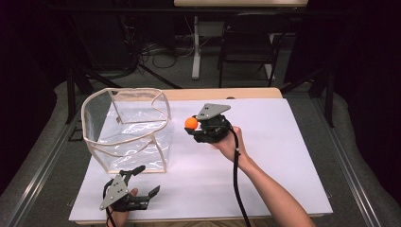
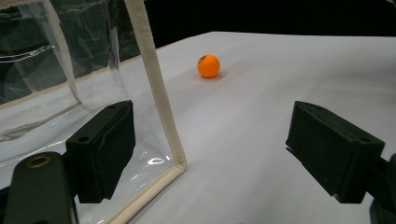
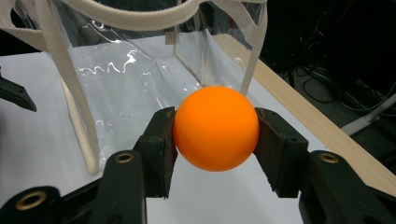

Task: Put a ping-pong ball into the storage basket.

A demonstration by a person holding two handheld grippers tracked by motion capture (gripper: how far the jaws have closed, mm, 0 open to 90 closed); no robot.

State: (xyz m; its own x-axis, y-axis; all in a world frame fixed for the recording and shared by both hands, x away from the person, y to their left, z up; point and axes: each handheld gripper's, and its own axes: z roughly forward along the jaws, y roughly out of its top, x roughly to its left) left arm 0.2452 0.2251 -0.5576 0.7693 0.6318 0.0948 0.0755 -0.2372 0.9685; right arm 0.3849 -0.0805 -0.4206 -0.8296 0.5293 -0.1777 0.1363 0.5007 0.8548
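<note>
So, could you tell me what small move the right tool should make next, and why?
Probably lift the small orange ball and carry it over the rim of the clear plastic bag with beige trim. The right tool is shut on the ball beside the bag, whose open top faces up. The left tool sits open by the bag's near corner, not holding it.

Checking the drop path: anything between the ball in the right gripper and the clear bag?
Nothing. In the right gripper view the orange ball faces the clear bag across bare white table; high view agrees.
</note>
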